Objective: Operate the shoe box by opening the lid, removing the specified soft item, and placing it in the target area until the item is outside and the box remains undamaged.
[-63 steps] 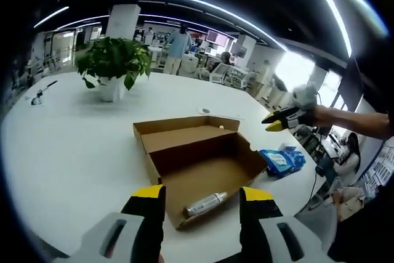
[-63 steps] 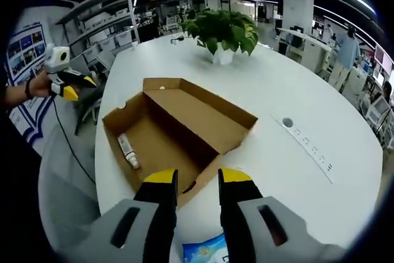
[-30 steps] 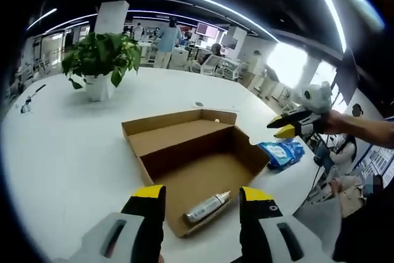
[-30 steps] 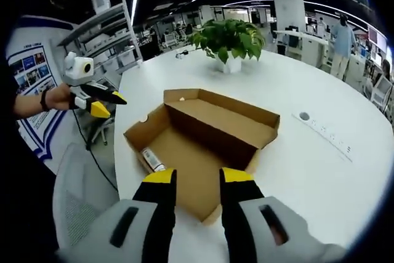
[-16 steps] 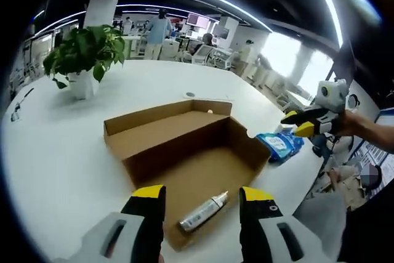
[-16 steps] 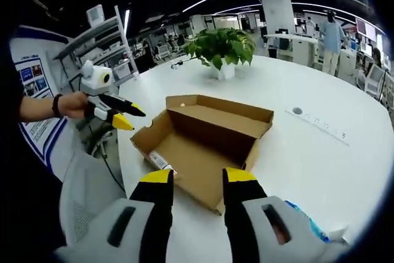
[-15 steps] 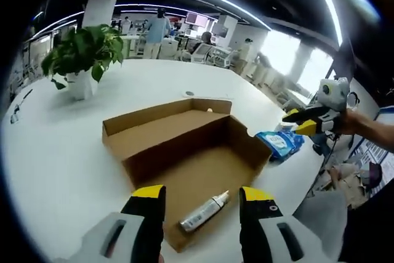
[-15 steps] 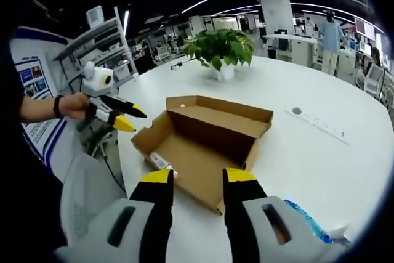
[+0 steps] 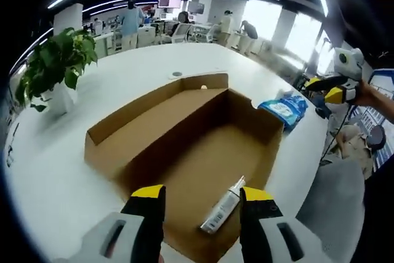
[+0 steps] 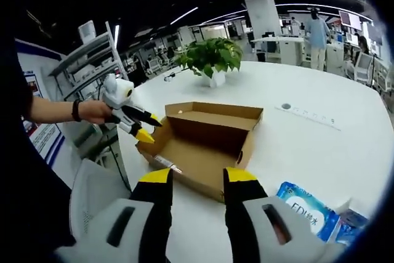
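Observation:
The brown cardboard shoe box (image 9: 184, 133) lies open on the white table, its lid folded back flat. A small white tube (image 9: 223, 212) rests on the box floor near the front wall. My left gripper (image 9: 202, 193) hovers open just above that front wall, with the tube between and below its jaws. A soft blue packet (image 9: 283, 108) lies on the table outside the box. My right gripper (image 10: 198, 177) is open and empty, back from the box (image 10: 203, 140), with the blue packet (image 10: 308, 214) at its lower right. A hand holds the left gripper (image 10: 144, 129) over the box's near corner.
A potted green plant (image 10: 209, 56) stands on the table beyond the box. A power strip (image 10: 308, 115) sits in the tabletop to the right. The table edge and a grey chair (image 10: 92, 195) are at the left. People and desks fill the far background.
My left gripper has moved in low over the box's front, closer to the tube. My right gripper has drawn back from the box, and the blue packet now lies by its right jaw.

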### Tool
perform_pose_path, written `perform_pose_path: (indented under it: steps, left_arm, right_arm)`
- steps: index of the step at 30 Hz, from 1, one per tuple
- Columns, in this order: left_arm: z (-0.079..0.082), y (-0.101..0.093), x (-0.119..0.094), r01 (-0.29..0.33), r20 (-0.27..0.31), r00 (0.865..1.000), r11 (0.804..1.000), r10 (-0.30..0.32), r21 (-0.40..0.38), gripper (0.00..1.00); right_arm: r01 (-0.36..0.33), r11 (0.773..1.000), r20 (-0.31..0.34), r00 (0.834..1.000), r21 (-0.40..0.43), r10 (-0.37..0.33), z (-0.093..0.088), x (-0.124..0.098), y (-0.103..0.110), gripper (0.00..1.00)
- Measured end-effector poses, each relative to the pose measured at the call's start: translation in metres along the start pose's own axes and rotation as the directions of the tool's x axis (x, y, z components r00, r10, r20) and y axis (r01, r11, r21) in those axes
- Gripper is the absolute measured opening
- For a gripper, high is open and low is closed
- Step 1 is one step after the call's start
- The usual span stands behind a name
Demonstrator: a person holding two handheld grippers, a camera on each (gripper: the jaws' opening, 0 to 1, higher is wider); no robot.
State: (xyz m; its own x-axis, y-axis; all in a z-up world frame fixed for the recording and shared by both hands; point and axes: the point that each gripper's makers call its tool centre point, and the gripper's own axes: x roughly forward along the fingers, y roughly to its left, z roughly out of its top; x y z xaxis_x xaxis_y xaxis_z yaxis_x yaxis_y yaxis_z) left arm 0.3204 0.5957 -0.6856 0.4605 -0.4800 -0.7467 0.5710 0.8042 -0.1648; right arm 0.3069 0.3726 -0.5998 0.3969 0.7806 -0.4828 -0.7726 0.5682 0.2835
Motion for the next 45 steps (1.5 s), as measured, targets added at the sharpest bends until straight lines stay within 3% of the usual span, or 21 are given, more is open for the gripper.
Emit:
perform_pose_path:
  steps: [8, 15, 17, 24, 29, 45]
  left_arm:
    - [-0.005, -0.007, 0.022, 0.087, -0.103, 0.992, 0.986, -0.073, 0.143, 0.49]
    - [-0.017, -0.020, 0.039, 0.189, -0.206, 0.968, 0.954, -0.142, 0.232, 0.49]
    - [-0.024, -0.026, 0.043, 0.240, -0.251, 0.952, 0.939, -0.177, 0.248, 0.49]
    - [-0.027, -0.030, 0.059, 0.288, -0.305, 0.933, 0.907, -0.193, 0.308, 0.49]
    - [-0.034, -0.031, 0.065, 0.315, -0.346, 0.916, 0.898, -0.203, 0.308, 0.48]
    - [-0.042, -0.034, 0.070, 0.354, -0.398, 0.895, 0.863, -0.201, 0.361, 0.50]
  right_arm:
    - [0.016, 1.000, 0.016, 1.000, 0.027, -0.017, -0.012, -0.013, 0.010, 0.32]
    - [0.044, 0.996, 0.050, 0.998, 0.072, -0.048, -0.019, -0.025, 0.007, 0.33]
    - [0.048, 0.996, 0.059, 0.997, 0.079, -0.053, -0.022, -0.028, 0.010, 0.33]
    - [0.058, 0.993, 0.051, 0.997, 0.099, -0.063, -0.037, -0.036, 0.017, 0.35]
    - [0.073, 0.991, 0.048, 0.996, 0.109, -0.079, -0.045, -0.040, 0.018, 0.35]
    - [0.091, 0.987, 0.044, 0.994, 0.129, -0.097, -0.055, -0.041, 0.028, 0.35]
